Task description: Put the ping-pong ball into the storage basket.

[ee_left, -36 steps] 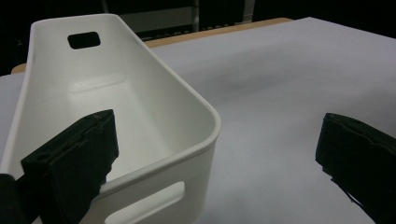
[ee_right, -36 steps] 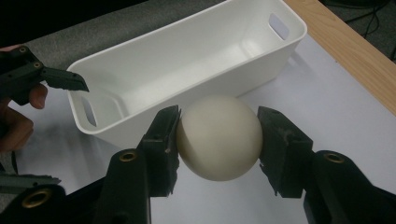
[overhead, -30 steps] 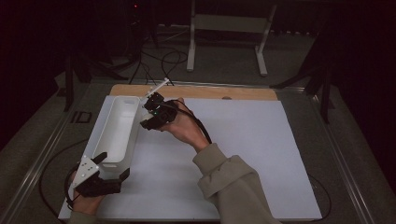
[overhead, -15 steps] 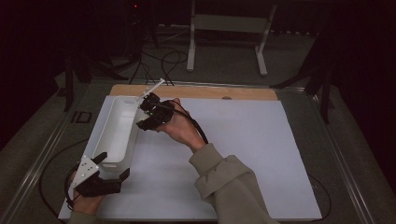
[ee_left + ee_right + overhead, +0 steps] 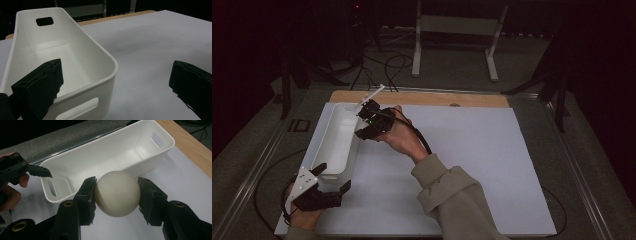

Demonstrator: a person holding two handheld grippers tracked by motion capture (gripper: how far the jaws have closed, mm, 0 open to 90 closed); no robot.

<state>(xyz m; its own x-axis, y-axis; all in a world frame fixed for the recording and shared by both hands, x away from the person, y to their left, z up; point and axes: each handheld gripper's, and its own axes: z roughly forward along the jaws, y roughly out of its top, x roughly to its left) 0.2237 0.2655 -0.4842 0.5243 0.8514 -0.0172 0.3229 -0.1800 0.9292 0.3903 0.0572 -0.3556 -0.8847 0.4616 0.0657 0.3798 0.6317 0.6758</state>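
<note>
My right gripper (image 5: 117, 193) is shut on a cream ball (image 5: 117, 200), gripped at its two sides. It hangs just short of the long wall of a white bin (image 5: 110, 152) with handle slots. In the high view the right gripper (image 5: 368, 122) is at the right rim near the far end of the bin (image 5: 334, 142). My left gripper (image 5: 332, 176) is open at the bin's near end. One jaw stands inside the bin (image 5: 75, 57) and the other outside over the table, so the left gripper (image 5: 115, 67) straddles the near right corner. The bin's inside looks empty.
The bin lies on a white sheet (image 5: 472, 150) that covers the table, with a wooden strip (image 5: 427, 98) along the back edge. The right forearm (image 5: 447, 190) reaches diagonally across the sheet. Cables and a stand are on the dark floor beyond.
My right gripper has carried the ball a little to the left, closer to the bin's rim. The left gripper has stayed put at the near end.
</note>
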